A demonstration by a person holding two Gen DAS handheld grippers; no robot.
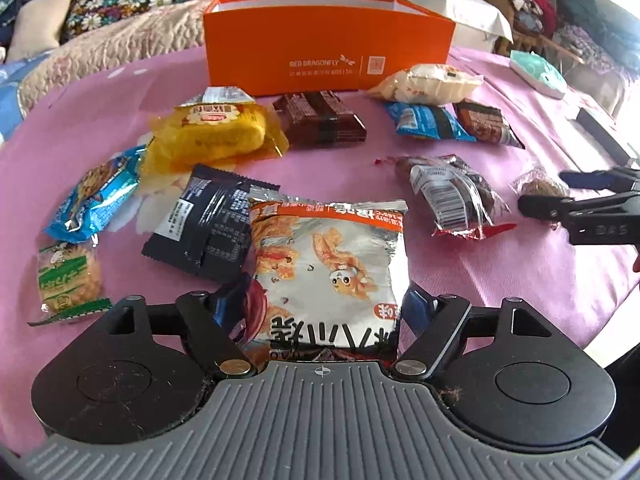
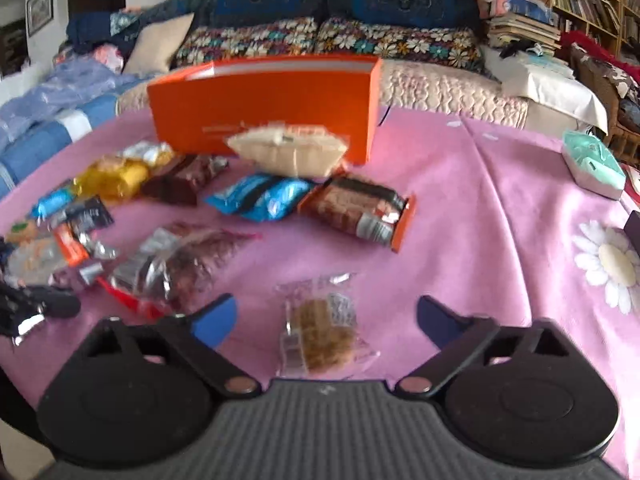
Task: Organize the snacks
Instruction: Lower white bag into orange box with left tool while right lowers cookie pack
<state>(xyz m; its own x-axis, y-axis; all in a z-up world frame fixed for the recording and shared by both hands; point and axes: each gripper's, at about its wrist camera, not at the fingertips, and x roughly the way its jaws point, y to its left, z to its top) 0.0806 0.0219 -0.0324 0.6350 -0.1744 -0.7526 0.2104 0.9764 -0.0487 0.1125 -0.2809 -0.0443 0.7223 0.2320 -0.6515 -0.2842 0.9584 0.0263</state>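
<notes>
Bare pink cloth (image 2: pixel 500 216) lies open to the right of the orange box (image 2: pixel 264 108), while scattered snack packets (image 1: pixel 320 118) crowd the ground before it and to the left, blocking a low approach.

I log the snack bag (image 1: pixel 328 268) as glossy, crinkled foil. Orange box (image 1: pixel 320 52): smooth matt card. Pink bedspread (image 1: pixel 520 280): ribbed cloth.

An orange box (image 1: pixel 328 46) stands on a pink bedspread (image 1: pixel 520 280) printed with white daisies (image 2: pixel 608 264). A silver-and-orange snack packet (image 1: pixel 328 268) sits beside a black packet (image 1: pixel 200 220), a yellow-wrapped cake (image 1: pixel 212 136) and a blue packet (image 1: pixel 428 122); floral pillows (image 2: pixel 320 40) lie behind.
</notes>
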